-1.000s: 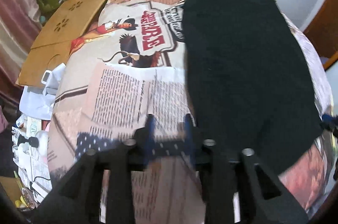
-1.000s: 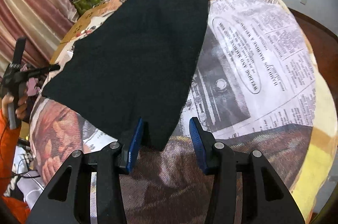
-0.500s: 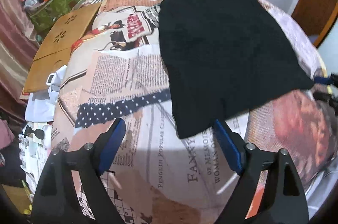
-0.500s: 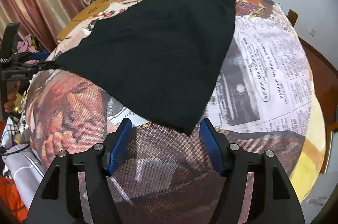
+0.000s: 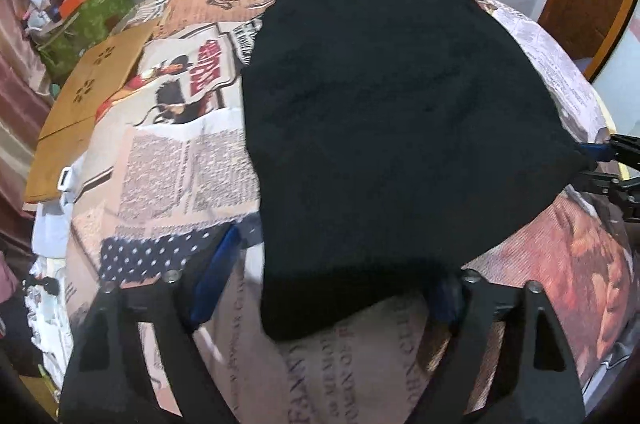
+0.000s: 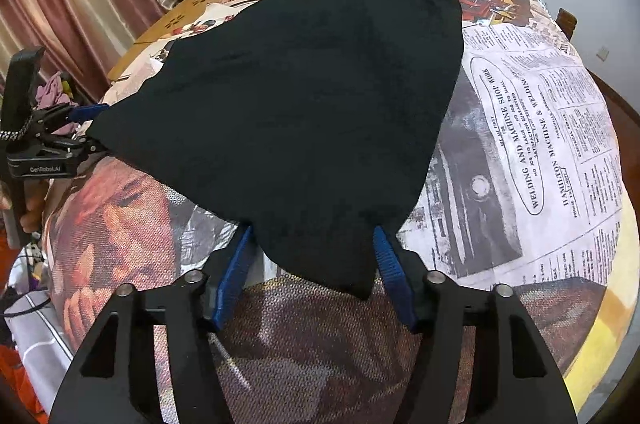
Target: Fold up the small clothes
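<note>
A black garment (image 5: 392, 127) lies spread flat on a worktop (image 6: 540, 151) covered in newspaper-print cloth. The left gripper (image 5: 324, 288) straddles the garment's near corner, its jaws apart and closing, not pressing the fabric. The right gripper (image 6: 312, 276) straddles the garment's other near corner, jaws likewise apart and closing.

Lighting: soft, even indoor light with no glare; the black cloth (image 5: 400, 127) reads as a near-featureless dark mass, and a faint shadow lies on the printed table cover (image 6: 540, 143) beneath its near edge. Quality: strong fisheye bulge with dark vignetted corners in both views. Left wrist view slightly motion-blurred, print smeared; right wrist view sharper, print legible.
</note>
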{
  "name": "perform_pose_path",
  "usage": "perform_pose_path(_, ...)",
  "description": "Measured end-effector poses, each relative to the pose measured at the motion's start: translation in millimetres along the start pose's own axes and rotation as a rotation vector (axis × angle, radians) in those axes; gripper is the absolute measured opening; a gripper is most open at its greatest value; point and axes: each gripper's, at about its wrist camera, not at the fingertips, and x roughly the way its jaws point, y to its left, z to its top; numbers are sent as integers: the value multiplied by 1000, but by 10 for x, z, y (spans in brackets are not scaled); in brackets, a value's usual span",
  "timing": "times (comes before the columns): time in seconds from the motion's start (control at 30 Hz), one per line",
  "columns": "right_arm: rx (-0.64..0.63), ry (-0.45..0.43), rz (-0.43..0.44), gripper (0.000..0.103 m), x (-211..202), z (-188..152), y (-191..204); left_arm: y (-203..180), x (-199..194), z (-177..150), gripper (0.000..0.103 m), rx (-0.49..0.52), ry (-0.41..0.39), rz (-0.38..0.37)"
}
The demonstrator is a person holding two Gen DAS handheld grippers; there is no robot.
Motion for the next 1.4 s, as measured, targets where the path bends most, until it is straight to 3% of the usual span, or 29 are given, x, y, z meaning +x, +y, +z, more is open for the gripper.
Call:
perform_pose_path(0.2,-13,-8,-12,28,3,21,12,-178,38,92,26,29,-20,-42)
perform_pose_path(0.3,-23,-20,-19,22,-25,32,32,-266,45,115,14,55,-36,-8)
perform_pose_path(0.57,-43,-95,-2,16,-298,148,32,-169,-196,308,8,39,-106,-3)
perform_pose_path(0.77,-84,-191,-20,14,-566,403,37,-85,-399,720,7,1,-173,-19)
perform_pose_path(1.13,-117,-321,-83,13,-785,1143,-162,67,-459,1847,6,-37,-259,-16)
perform_pose_path(1.4,-120,-333,-132,13,-575,1889,-457,251,92,2777,6,-53,-227,24)
